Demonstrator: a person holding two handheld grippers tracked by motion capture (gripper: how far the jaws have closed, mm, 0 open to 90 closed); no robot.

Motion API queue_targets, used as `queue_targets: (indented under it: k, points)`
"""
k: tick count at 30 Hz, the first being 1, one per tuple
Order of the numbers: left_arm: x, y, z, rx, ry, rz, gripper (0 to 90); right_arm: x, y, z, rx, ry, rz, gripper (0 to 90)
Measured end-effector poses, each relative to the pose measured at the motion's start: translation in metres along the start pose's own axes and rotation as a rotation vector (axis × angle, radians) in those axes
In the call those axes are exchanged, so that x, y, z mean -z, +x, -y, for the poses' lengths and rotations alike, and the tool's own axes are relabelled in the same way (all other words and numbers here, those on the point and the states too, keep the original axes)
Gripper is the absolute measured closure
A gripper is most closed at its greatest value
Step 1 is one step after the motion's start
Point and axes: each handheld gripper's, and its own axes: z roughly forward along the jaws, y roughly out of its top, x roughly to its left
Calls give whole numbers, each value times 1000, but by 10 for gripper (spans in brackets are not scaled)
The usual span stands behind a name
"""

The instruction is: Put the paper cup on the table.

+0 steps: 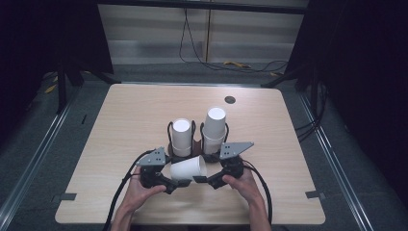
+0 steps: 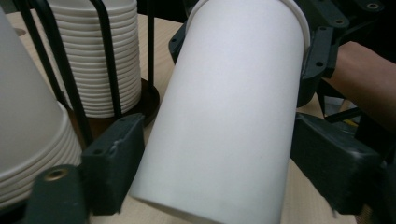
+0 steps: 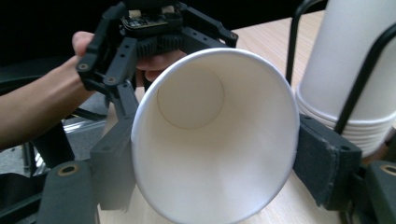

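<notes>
A light wooden table with rounded corners stands on a grey carpeted floor; a small dark round grommet sits near its far edge. Metal rails run along the floor on both sides of the table. Black curtains close off the left and right. Behind the table, a pale panelled wall is brightly lit, with black cables hanging down it and trailing across the floor.
</notes>
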Motion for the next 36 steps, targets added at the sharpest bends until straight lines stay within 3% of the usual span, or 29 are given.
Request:
queue_targets:
  k: [7,12,13,16,20,31,33,36]
  points:
    - [-1,-1,2,-6,15,-27,155,6,-1,1,-24,2,37,234]
    - [-2,-3,7,-8,10,-76,155,11,-3,2,-39,-1,68,233]
    - [-1,-3,9,2,6,-109,155,12,-3,2,-41,-5,70,233]
    - [0,-1,12,23,10,-130,155,15,-4,3,-51,-6,87,233]
    - [4,-1,16,41,-36,-204,155,20,-4,4,-67,2,110,234]
    - [10,4,32,66,-66,-317,155,29,-5,5,-87,4,158,234]
    - [13,5,36,74,-94,-404,156,33,-6,7,-92,12,172,234]
    - [17,7,37,72,-98,-430,156,38,-6,8,-104,21,197,234]
